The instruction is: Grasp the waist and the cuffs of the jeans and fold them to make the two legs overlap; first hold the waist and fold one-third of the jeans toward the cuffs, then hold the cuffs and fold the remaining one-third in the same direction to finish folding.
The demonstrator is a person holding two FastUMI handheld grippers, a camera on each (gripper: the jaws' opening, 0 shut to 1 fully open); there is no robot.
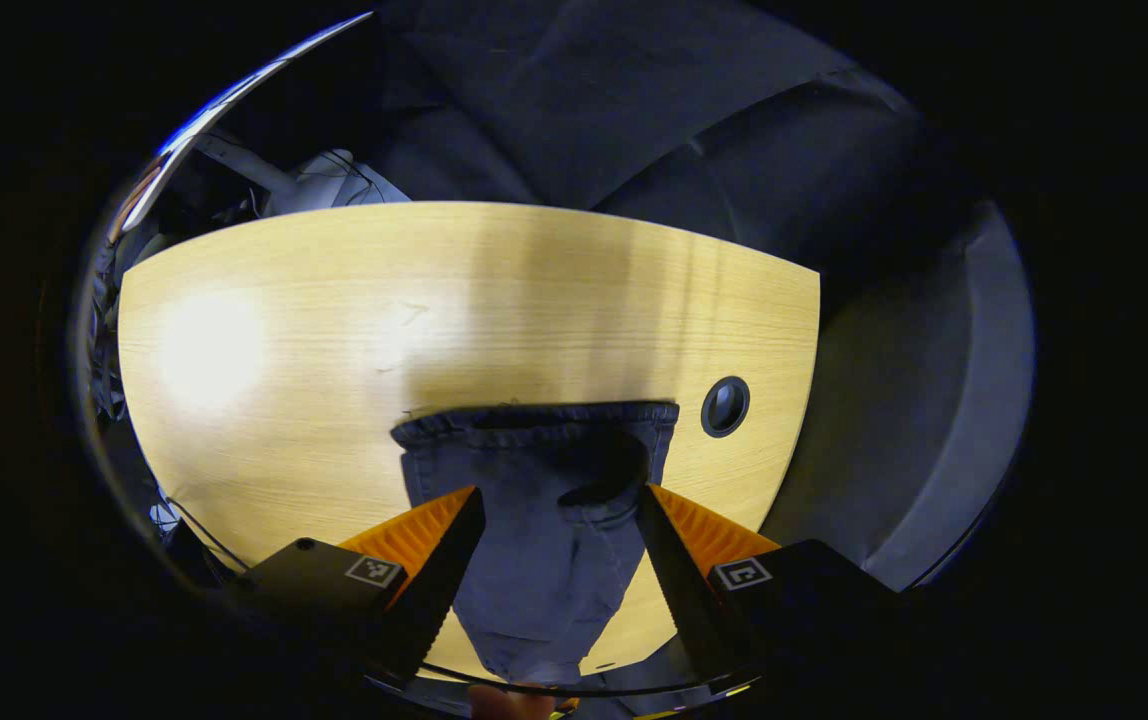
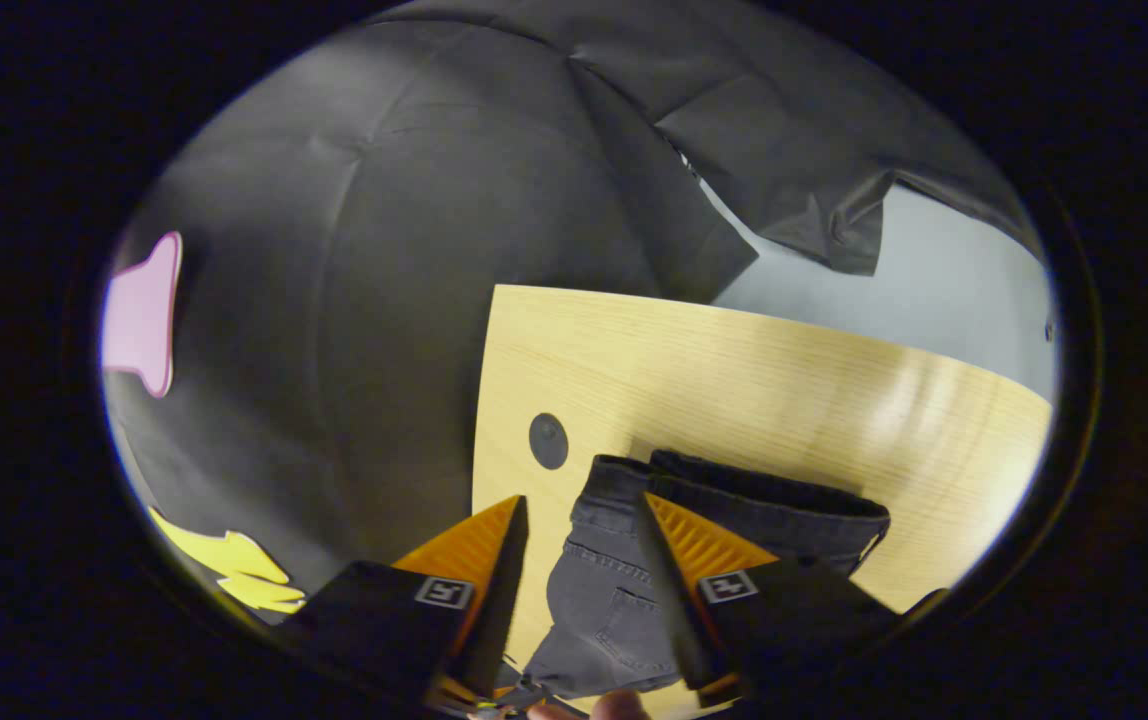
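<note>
The bench (image 1: 284, 330) lies bare on the far side of the jeans (image 1: 534, 520), giving tongs open passage there. A round cable hole (image 1: 725, 406) sits just beside the denim's corner. Draped cloth wall (image 2: 384, 250) closes in beyond the bench edge, and cables and clutter (image 1: 314, 180) crowd one far corner.

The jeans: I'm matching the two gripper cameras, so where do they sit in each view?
Left gripper view: jeans lie bottom centre on the table, between the open fingers.
Right gripper view: jeans lie bottom centre, reaching right.
Shared landmark: the round table hole, beside the jeans.
</note>
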